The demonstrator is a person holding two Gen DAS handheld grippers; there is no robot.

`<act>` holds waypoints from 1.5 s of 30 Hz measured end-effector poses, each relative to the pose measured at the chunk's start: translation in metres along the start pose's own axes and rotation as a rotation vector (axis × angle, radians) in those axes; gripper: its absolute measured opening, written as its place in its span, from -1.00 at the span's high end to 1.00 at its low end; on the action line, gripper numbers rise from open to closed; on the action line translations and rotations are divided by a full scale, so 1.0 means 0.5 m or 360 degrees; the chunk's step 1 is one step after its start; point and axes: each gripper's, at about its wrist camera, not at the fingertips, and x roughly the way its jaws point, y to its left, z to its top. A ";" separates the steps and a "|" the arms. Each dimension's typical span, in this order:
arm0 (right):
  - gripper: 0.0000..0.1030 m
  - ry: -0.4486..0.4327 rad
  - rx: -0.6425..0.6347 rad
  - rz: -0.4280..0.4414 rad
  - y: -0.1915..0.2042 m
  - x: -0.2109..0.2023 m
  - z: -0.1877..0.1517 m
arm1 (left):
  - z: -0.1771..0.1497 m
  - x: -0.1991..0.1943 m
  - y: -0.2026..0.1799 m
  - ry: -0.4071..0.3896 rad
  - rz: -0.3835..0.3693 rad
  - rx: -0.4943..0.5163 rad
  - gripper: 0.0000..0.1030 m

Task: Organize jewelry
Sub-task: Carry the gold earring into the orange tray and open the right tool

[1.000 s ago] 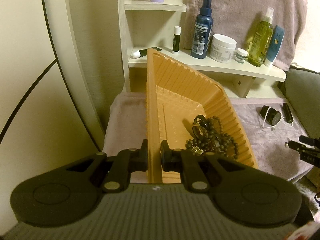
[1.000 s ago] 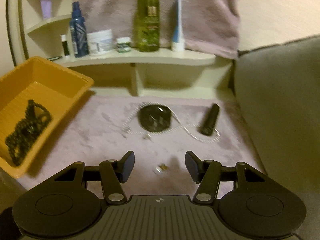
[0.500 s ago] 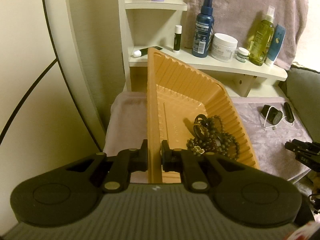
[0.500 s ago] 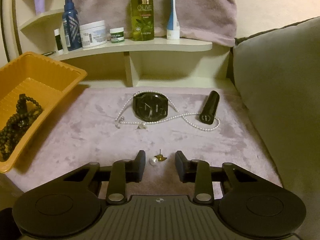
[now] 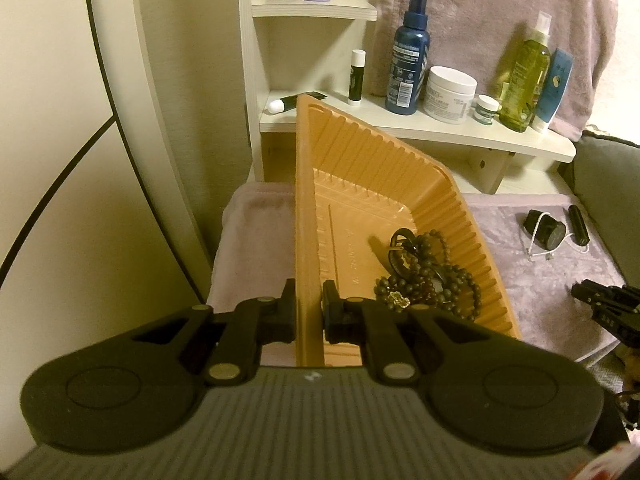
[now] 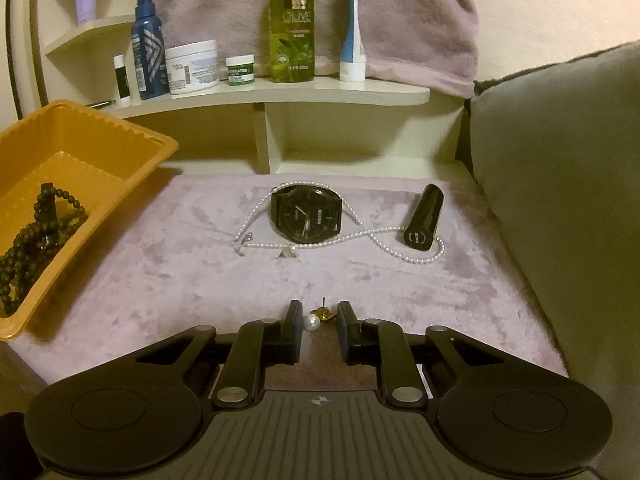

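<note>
Dark bead strings (image 5: 424, 276) lie in the orange plastic tray (image 5: 308, 216), pinched by the left gripper (image 5: 309, 312). Low in frame, the right gripper (image 6: 318, 320) has just been closing around the little pearl earring (image 6: 311, 322), not yet pinching. The black watch (image 6: 306, 217) and white pearl necklace (image 6: 360, 236) wait mid-frame.

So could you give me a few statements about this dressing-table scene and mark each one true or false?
1. The left gripper is clamped on the rim of the ribbed orange plastic tray. True.
2. The dark beaded bracelets lie on the mauve plush cloth. False: they are inside the tray.
3. The small pearl stud earring sits between the fingers of the right gripper, whose jaws have just been closing. True; the pads do not yet press on it.
4. The black round-faced wristwatch is already in the tray. False: it lies on the cloth, with the white pearl necklace looped around it.
5. The black cylindrical tube stands upright on the shelf. False: it lies on the cloth.
</note>
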 end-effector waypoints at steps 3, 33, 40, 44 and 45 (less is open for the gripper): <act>0.65 -0.0019 -0.0008 0.0007 0.002 -0.007 0.006 | 0.000 0.000 0.000 0.0000 0.0000 0.0000 0.79; 0.65 -0.0186 -0.0495 0.0849 0.353 0.003 0.148 | 0.002 -0.001 0.001 -0.0003 -0.0010 -0.0006 0.80; 0.64 -0.0164 -0.0525 0.0901 0.381 0.020 0.140 | 0.001 -0.002 0.002 -0.0004 -0.0012 -0.0006 0.80; -0.01 -0.0167 -0.0506 0.0906 0.371 0.022 0.140 | 0.002 -0.002 0.002 -0.0004 -0.0015 -0.0010 0.80; -0.06 -0.0177 -0.0502 0.0910 0.367 0.019 0.140 | 0.002 -0.002 0.002 -0.0004 -0.0014 -0.0010 0.80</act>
